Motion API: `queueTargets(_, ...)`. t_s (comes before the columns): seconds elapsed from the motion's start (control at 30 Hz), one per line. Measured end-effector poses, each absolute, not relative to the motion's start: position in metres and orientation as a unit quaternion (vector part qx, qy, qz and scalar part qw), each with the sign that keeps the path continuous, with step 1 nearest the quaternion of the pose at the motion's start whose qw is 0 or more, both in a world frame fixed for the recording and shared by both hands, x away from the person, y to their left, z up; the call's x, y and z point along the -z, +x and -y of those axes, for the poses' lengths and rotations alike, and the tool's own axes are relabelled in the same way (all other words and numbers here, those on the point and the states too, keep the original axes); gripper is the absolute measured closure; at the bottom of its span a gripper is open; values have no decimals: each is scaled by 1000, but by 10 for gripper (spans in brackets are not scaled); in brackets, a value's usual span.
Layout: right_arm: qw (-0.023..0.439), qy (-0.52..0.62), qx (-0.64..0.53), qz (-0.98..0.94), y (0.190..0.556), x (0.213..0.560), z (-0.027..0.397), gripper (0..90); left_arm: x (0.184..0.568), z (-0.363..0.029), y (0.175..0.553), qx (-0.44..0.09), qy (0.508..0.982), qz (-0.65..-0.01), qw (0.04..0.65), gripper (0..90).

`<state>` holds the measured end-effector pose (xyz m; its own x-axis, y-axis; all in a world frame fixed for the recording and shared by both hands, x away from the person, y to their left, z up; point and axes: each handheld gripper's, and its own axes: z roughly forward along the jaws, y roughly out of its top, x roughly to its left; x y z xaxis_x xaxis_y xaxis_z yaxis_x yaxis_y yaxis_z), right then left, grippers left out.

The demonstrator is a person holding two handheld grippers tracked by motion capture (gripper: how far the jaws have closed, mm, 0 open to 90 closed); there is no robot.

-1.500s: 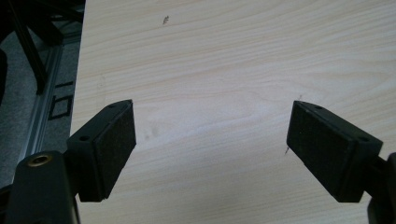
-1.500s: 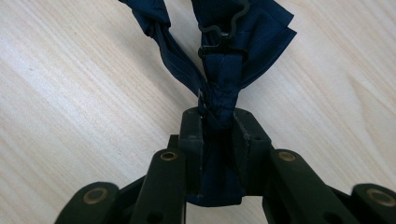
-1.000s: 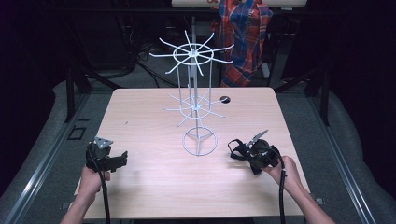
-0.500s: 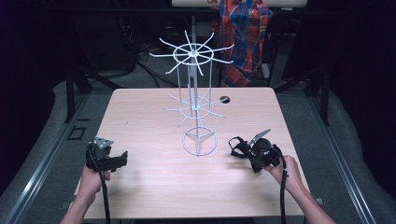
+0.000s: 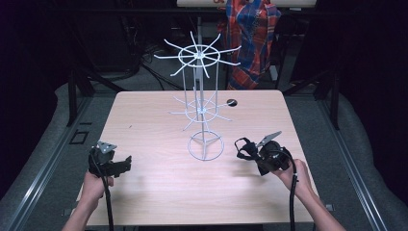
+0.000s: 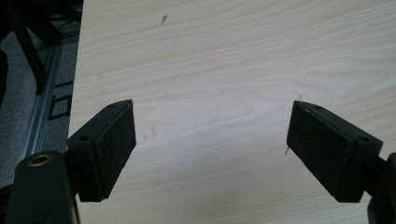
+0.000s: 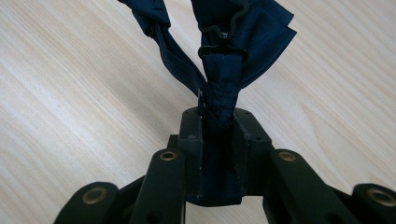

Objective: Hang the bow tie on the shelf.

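Your right gripper (image 5: 246, 150) sits low over the near right part of the wooden table (image 5: 149, 120), and its jaws are clamped on a dark navy bow tie (image 7: 219, 51). In the right gripper view the fabric is pinched between the two black pads (image 7: 192, 140), bunched at the knot, with the folded wings and a thin strap fanning out ahead of the jaws; a small black metal clasp (image 7: 223, 44) lies across the band just above the knot. From the high view the bow tie (image 5: 244, 148) shows as a dark bundle at the gripper's front end, just beside the round base of the white wire rack (image 5: 202, 108) — near it, but apart.

That rack stands upright at the middle of the table, a ring base, a slim post and two tiers of radiating wire hooks (the upper tier wider than the lower). A small dark hole (image 5: 232, 102) sits in the tabletop behind it, toward the far edge.

Your left gripper (image 5: 120, 166) is at the near left of the table, held in your left hand (image 5: 94, 185). Its jaws are spread wide — the left gripper view shows bare wood grain between them, nothing held.

Beyond the far edge, a plaid cloth (image 5: 250, 38) in red, blue and orange hangs in the dark background.
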<state>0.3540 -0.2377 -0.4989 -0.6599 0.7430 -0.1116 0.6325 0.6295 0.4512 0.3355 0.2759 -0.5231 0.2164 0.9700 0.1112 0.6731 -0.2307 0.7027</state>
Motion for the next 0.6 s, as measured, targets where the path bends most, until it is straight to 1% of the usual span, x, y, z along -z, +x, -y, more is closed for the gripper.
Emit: queueTargets(0.6,158,382,-201,-888,350,492,240,751,522,-272,336,-282,734,-557,267,160)
